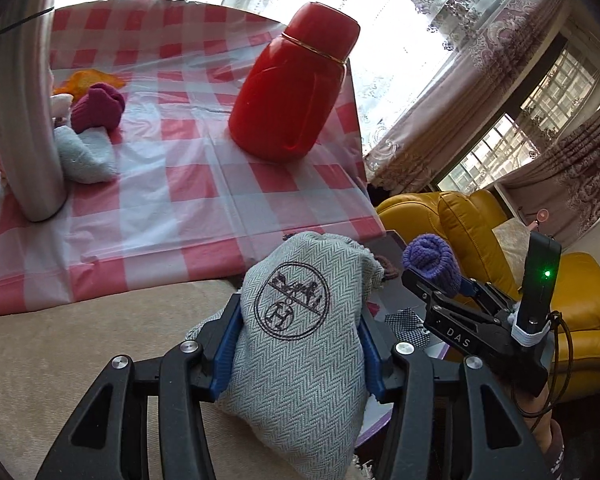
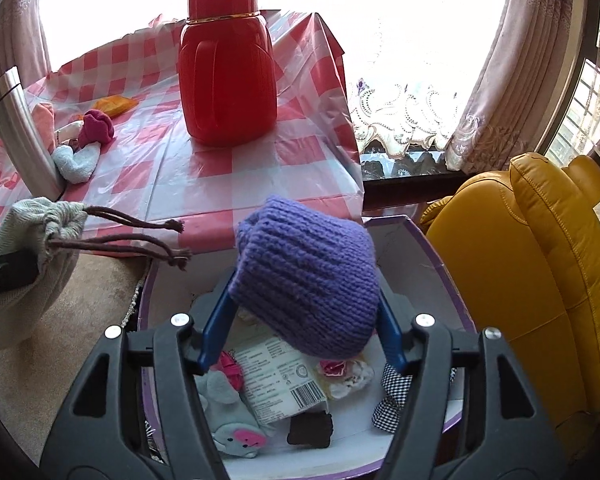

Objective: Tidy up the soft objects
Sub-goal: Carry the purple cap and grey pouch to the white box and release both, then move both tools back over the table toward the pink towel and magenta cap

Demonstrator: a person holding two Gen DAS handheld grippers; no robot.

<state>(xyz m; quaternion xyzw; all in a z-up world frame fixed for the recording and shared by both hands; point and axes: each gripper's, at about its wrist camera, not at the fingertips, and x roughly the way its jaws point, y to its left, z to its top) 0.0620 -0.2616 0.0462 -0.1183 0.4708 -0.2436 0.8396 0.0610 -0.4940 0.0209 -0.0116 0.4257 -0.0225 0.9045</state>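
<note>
Left gripper (image 1: 296, 344): blue pads pressed on both sides of a grey herringbone pouch (image 1: 296, 320), which it holds up near the table's front edge.
Right gripper (image 2: 300, 336): a purple knitted roll (image 2: 306, 280) sits between its blue fingers above the box; the left finger shows a gap from the wool, so whether it is gripped I cannot tell.
Box (image 2: 432, 276): white inside, purple rim, beside a yellow armchair (image 2: 540, 280).
Right wrist view only: box contents, namely a grey plush toy (image 2: 236, 436), a labelled packet (image 2: 280, 380) and a checked cloth (image 2: 392, 400); also the pouch's brown drawstrings (image 2: 140, 236).
Left wrist view only: the round stamp on the pouch.
Both views: red flask (image 1: 292, 88), magenta knit (image 1: 98, 106) and pale blue cloth (image 1: 84, 156) on the red-checked tablecloth (image 1: 172, 200).
</note>
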